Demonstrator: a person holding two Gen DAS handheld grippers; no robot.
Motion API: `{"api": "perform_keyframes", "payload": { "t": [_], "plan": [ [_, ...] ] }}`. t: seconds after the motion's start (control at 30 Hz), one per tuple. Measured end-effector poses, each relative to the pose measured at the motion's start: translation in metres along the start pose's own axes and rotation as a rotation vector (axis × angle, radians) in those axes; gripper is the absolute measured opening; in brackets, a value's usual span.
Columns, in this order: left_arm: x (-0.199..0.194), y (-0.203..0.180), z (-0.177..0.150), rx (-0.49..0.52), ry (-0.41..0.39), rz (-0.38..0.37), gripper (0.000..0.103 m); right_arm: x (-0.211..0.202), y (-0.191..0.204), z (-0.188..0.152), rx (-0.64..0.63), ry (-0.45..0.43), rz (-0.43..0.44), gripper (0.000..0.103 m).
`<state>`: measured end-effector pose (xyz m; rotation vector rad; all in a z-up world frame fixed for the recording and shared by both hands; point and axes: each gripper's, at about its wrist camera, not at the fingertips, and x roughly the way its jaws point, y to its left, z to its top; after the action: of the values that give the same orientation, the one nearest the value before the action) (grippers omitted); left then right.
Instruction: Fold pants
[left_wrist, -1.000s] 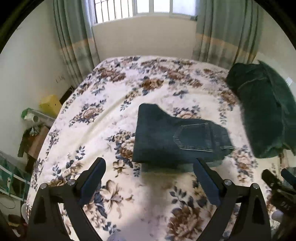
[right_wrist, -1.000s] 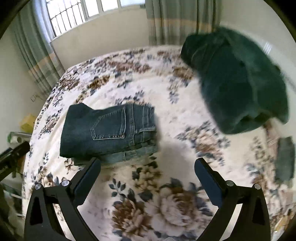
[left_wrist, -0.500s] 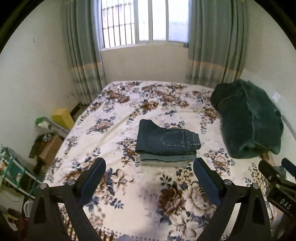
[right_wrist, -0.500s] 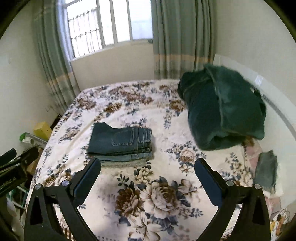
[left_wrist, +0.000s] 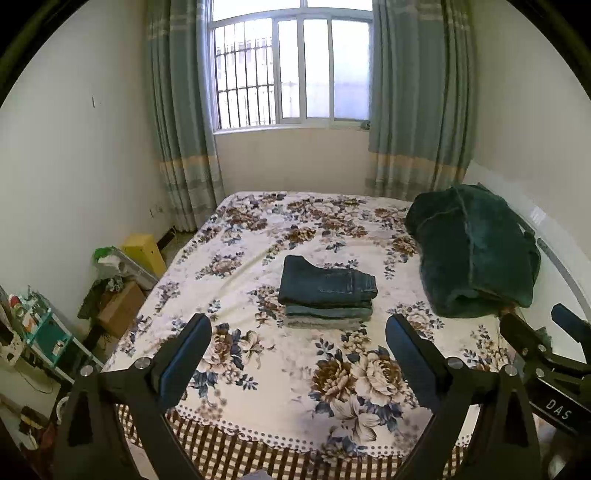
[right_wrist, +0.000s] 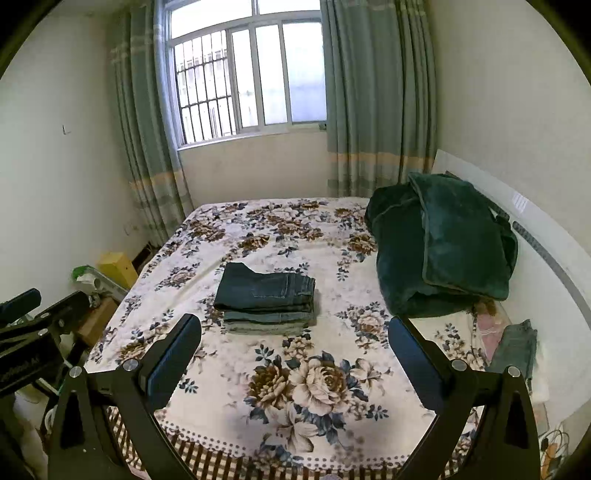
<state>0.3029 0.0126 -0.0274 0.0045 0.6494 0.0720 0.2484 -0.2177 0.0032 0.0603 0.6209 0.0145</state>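
Note:
Dark blue folded pants (left_wrist: 325, 284) lie on top of a small stack of folded jeans in the middle of the floral bed (left_wrist: 258, 362). The stack also shows in the right wrist view (right_wrist: 266, 295). My left gripper (left_wrist: 298, 339) is open and empty, held back over the foot of the bed, well short of the stack. My right gripper (right_wrist: 294, 339) is open and empty too, likewise far from the stack. The right gripper's body shows at the right edge of the left wrist view (left_wrist: 546, 354).
A bulky dark green blanket (left_wrist: 472, 258) lies on the bed's right side. Another denim garment (right_wrist: 517, 347) lies at the right edge near the white headboard (right_wrist: 554, 258). Boxes and clutter (left_wrist: 110, 280) stand left of the bed. A curtained window (left_wrist: 291, 70) is behind.
Both grippers have pulled back and up from just above the stack to beyond the bed's foot. The folded pants stay on the stack.

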Motion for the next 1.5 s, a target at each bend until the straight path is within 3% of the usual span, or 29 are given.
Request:
{"api": "perform_keyframes", "payload": {
  "t": [0.2, 0.43, 1.5],
  "plan": [
    [-0.019, 0.005, -0.006, -0.006, -0.003, -0.011, 0.100, -0.047, 0.004, -0.001, -0.005, -0.031, -0.036, 0.103],
    [-0.032, 0.010, -0.010, -0.006, -0.016, -0.003, 0.103, -0.067, 0.013, 0.003, -0.012, -0.041, -0.036, 0.103],
    [-0.045, 0.026, -0.003, -0.013, -0.041, 0.026, 0.103, -0.059, 0.035, 0.021, -0.035, -0.056, -0.005, 0.103]
  ]
}}
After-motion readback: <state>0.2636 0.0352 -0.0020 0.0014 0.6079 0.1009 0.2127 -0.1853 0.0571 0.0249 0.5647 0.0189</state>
